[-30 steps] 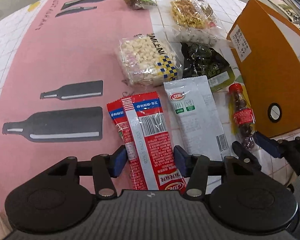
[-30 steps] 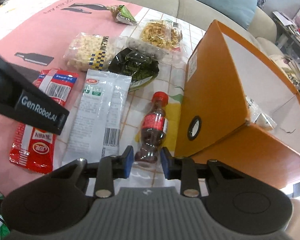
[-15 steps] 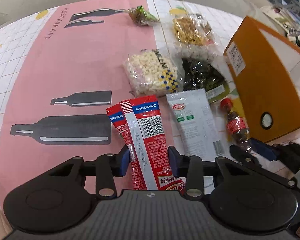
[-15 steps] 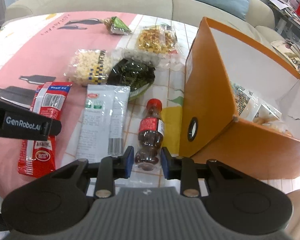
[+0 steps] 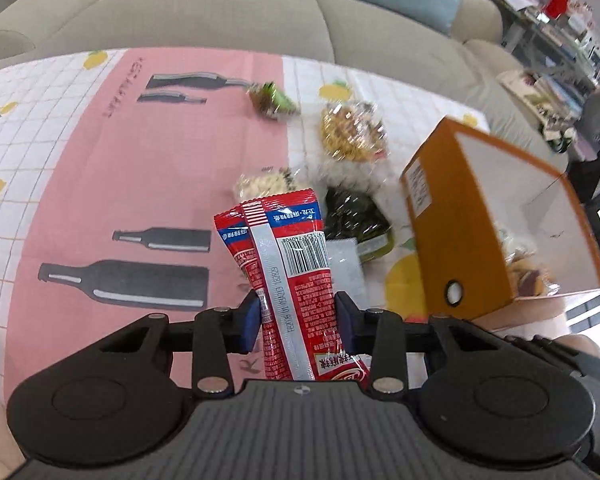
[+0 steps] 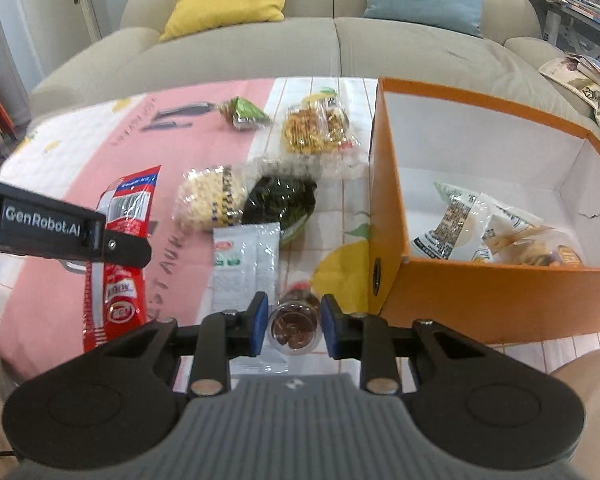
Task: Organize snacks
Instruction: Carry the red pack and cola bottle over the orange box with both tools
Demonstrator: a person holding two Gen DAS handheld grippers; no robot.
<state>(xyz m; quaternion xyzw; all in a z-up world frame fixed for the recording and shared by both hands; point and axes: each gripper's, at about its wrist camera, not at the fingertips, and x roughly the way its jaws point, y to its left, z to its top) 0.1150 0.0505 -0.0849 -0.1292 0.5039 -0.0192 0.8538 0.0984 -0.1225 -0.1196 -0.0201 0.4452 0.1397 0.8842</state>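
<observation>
My left gripper point(image 5: 296, 316) is shut on a red snack packet point(image 5: 290, 264) and holds it lifted above the table; the packet also shows in the right wrist view point(image 6: 120, 248). My right gripper point(image 6: 294, 326) is shut on a small red-capped bottle of dark candies point(image 6: 294, 322), lifted and seen bottom-on. The open orange box point(image 6: 500, 284) stands at the right, with several wrapped snacks inside point(image 6: 496, 232); in the left wrist view the box point(image 5: 460, 224) is to the right of the packet.
On the tablecloth lie a white packet point(image 6: 246, 264), a dark green bag point(image 6: 280, 204), a bag of pale puffs point(image 6: 212, 204), a yellow snack bag point(image 6: 316, 128) and a small green packet point(image 6: 246, 114). A sofa point(image 6: 300, 48) stands behind.
Both grippers have risen from the table. The left has lifted the red packet off the cloth. The right has lifted the bottle and tipped it end-on toward the camera.
</observation>
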